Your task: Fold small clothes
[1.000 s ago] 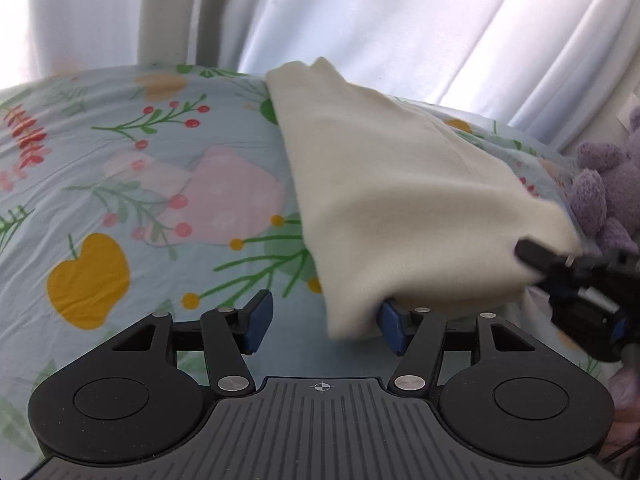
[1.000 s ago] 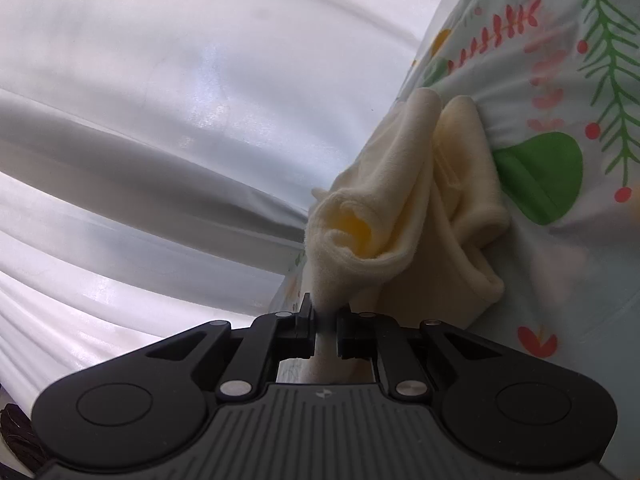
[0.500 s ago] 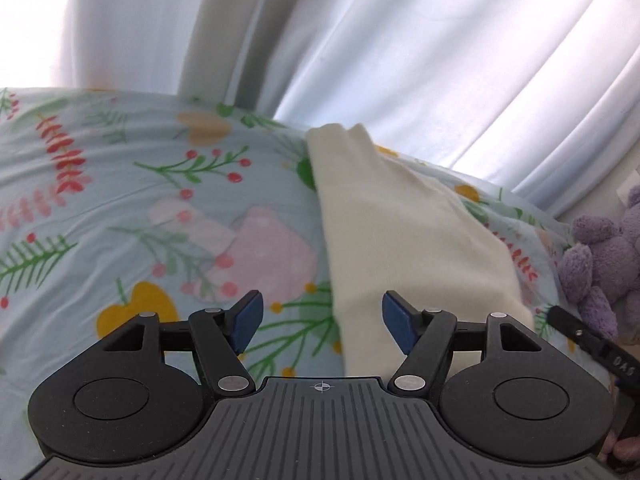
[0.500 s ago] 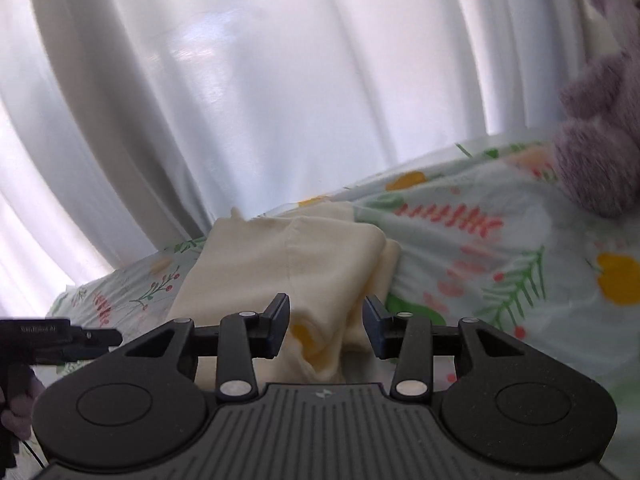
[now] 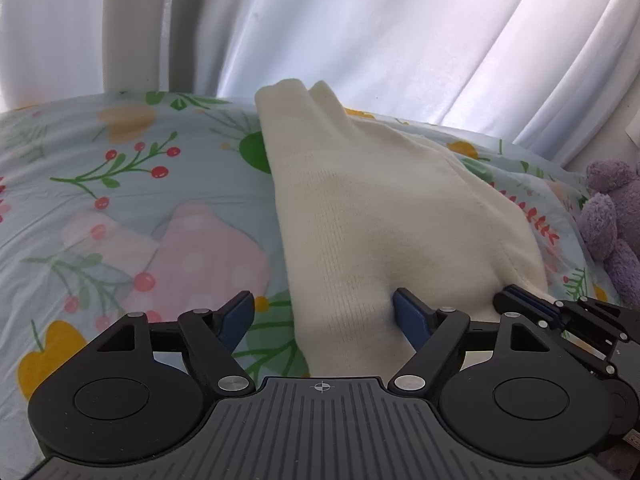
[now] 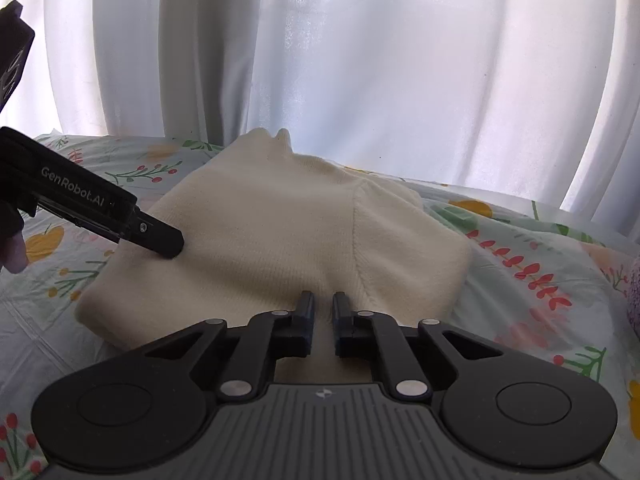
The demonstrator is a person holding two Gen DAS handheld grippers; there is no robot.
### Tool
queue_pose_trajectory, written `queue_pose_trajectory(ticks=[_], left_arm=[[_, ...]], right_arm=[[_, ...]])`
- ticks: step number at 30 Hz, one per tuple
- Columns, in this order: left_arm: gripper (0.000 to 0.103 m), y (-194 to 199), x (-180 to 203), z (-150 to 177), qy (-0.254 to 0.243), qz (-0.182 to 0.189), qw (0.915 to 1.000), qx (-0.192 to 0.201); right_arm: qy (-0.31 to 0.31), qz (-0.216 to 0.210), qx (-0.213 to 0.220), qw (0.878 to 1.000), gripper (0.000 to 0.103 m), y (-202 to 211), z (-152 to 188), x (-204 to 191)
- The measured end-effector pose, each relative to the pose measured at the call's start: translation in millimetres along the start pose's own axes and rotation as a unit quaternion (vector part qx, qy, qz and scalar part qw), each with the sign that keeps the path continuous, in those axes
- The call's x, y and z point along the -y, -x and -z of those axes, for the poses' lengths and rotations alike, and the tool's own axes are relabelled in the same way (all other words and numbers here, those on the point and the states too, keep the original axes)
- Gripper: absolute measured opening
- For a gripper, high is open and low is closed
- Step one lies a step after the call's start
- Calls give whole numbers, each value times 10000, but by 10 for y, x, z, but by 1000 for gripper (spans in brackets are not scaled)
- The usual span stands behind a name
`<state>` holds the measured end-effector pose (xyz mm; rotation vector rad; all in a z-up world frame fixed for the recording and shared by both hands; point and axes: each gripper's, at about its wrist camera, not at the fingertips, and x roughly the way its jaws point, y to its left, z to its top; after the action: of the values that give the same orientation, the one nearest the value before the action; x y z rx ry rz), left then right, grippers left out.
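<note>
A cream knitted garment point(image 5: 380, 208) lies folded on the floral bedsheet point(image 5: 120, 200). My left gripper point(image 5: 324, 308) straddles its near left edge. The jaws are opening; the right blue pad point(image 5: 412, 316) is tucked against the cloth and the left one stands clear over the sheet. From the right wrist, the garment point(image 6: 260, 232) fills the middle, with a left finger point(image 6: 160, 240) resting on its left side. My right gripper point(image 6: 323, 308) is shut at the near right part, cream cloth showing in the slit between its pads. Its tips point(image 5: 516, 300) meet the garment's near right corner.
White curtains point(image 5: 360, 40) hang just behind the bed's far edge. A purple plush toy point(image 5: 612, 216) sits on the sheet to the right of the garment. A person's hand point(image 6: 12, 248) holds the left gripper at the left border.
The right gripper let go of the bunched cloth, rolled level, opened, then shut again at the garment's near right. The left gripper widened and came back in at the near left edge.
</note>
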<state>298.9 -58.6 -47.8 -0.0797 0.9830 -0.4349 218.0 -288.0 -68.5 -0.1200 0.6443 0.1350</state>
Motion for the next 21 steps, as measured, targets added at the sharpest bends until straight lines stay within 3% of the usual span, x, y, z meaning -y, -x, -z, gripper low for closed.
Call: queue_pose_trajectory(ticks=[3,6,9,12,17,21], left_arm=[[83,21,12,12,-6,-23,10000,17],[83,26,-13,1,59,-42,10000,22],[85,10,-2,-4,103,-85,9999,24],[86,9,9,4,129,-111,9999,30],[87,4,-12,5,170,-72,9998,0],[86,16,-38,-18,262,14,9996,-39]], right_arm=[[80,-55,59,9999,1,22,14,55],[-359,-124,-60,9993,0,65,-100,124],[-699,-20,165,9974,3,80,-285,117],[-652,31,300,9974,6,-37,-491,55],[-260,-89,14,9996,6,-418,-649,-49],[-121,599,163,9980,6,-608,-544,15]])
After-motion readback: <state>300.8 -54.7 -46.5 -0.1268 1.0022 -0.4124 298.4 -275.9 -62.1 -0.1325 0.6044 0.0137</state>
